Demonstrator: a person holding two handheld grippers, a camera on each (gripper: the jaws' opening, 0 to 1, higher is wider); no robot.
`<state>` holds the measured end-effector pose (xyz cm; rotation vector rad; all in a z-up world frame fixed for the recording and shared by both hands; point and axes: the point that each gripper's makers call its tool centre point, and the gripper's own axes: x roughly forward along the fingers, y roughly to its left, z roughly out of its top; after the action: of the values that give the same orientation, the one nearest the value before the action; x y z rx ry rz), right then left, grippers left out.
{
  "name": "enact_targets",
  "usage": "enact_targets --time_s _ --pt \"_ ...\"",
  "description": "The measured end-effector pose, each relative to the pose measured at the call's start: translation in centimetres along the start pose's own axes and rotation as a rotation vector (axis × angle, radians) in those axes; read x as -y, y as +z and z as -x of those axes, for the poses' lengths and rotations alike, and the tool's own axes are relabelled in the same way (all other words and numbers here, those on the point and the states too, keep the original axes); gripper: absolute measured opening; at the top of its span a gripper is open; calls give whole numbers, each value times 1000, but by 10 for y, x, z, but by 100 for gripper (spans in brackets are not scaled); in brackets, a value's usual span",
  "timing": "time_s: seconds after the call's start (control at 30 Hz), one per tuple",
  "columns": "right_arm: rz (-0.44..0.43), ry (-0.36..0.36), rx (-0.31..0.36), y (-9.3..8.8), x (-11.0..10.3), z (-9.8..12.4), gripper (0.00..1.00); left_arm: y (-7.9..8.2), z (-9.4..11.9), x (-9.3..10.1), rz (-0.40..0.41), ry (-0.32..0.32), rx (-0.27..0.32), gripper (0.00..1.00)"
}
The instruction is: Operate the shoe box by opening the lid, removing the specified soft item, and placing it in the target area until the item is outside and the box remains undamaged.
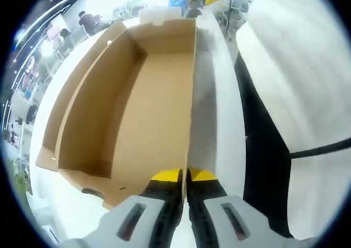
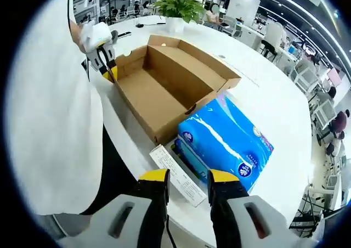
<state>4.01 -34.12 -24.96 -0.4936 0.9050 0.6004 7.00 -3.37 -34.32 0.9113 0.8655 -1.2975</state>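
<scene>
The shoe box (image 2: pixel 164 89) sat open at frame centre, its lid (image 1: pixel 131 105) pinned back by your left gripper (image 1: pixel 184 178), jaws pinched on the lid's edge to keep it open. The blue soft pack (image 2: pixel 225 141) lay lower right, propped on the box's lower tray edge, not yet out. Your right gripper (image 2: pixel 189 178) hovered spread, probably ready to take it.

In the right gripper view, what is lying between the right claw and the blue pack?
A white paper slip lies on the table there, between the right claw and the blue pack, seen in the right gripper view.
</scene>
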Motion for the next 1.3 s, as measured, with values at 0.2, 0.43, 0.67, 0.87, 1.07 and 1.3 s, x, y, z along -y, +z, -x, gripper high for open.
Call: enact_targets --time_s 0.2,0.43,0.67,0.87,1.07,1.3 --pt "-73 -69 -15 15 8 9 26 -1 0 0 -7 2 4 3" --pt "-162 -218 -28 24 34 14 22 0 1 -1 -15 7 10 3" --pt "-219 -264 -77 30 53 21 39 0 0 -2 -11 -8 6 2" --pt "-394 -224 61 60 55 26 42 -1 0 0 -17 -10 6 2" --pt "-433 -217 39 64 67 16 44 -1 0 0 -14 -14 5 2" --pt "-473 -228 155 98 74 21 49 -1 0 1 -8 -19 2 2"
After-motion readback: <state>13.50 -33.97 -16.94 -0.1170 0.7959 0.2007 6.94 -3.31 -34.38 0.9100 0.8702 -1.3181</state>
